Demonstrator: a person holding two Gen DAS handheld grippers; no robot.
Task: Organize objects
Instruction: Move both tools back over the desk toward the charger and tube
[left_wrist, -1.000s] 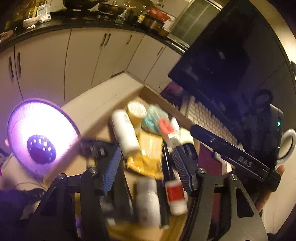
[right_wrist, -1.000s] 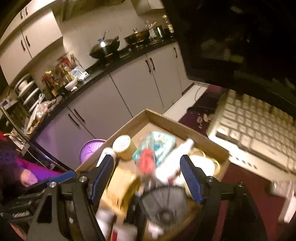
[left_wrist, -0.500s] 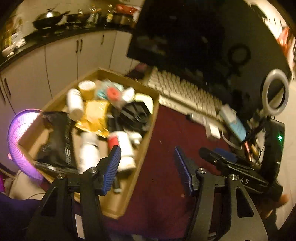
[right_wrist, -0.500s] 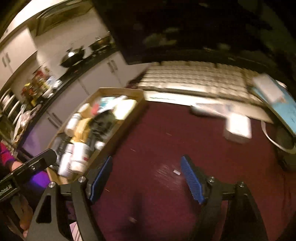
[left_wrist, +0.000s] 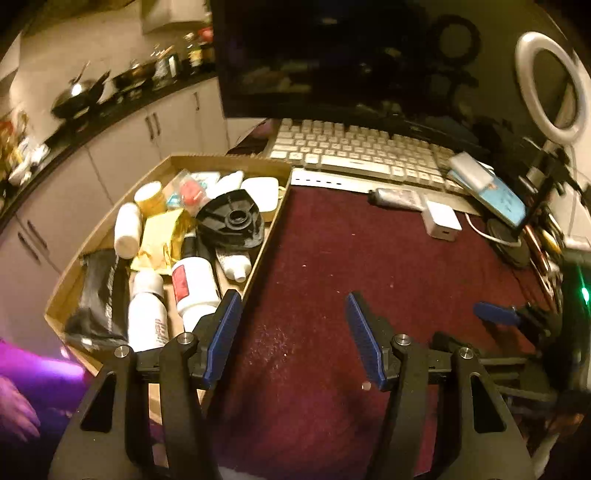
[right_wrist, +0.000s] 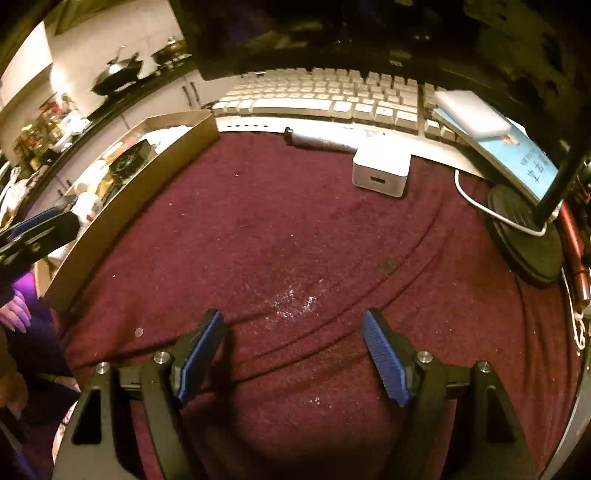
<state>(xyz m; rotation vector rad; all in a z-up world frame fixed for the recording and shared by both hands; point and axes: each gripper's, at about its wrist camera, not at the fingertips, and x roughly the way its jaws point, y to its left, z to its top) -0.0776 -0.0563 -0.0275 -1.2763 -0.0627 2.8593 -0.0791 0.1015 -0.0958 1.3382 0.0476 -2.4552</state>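
Note:
A cardboard tray (left_wrist: 275, 218) (right_wrist: 122, 199) stands on the left of the maroon cloth (left_wrist: 369, 266) (right_wrist: 295, 240). It is full of white bottles (left_wrist: 192, 284), a black round part (left_wrist: 231, 221), a yellow packet (left_wrist: 160, 236) and a black pouch (left_wrist: 98, 295). On the cloth near the keyboard lie a grey tube (left_wrist: 397, 197) (right_wrist: 317, 142) and a white charger cube (left_wrist: 441, 221) (right_wrist: 380, 171). My left gripper (left_wrist: 291, 332) hangs open beside the tray's near right wall, holding nothing. Low over the bare cloth, my right gripper (right_wrist: 291, 347) is open and holds nothing.
A white keyboard (left_wrist: 354, 151) (right_wrist: 332, 96) and a dark monitor (left_wrist: 332, 55) stand at the back. At the right are a phone (left_wrist: 495, 188) (right_wrist: 509, 147) with a white power bank on it, a ring light (left_wrist: 550, 81), a black stand base (right_wrist: 524, 236) and a white cable (right_wrist: 476, 201).
Both grippers have pulled back from above the tray and swung right. They now face the open maroon cloth, with the tray off to the left. Both stay open with nothing in them.

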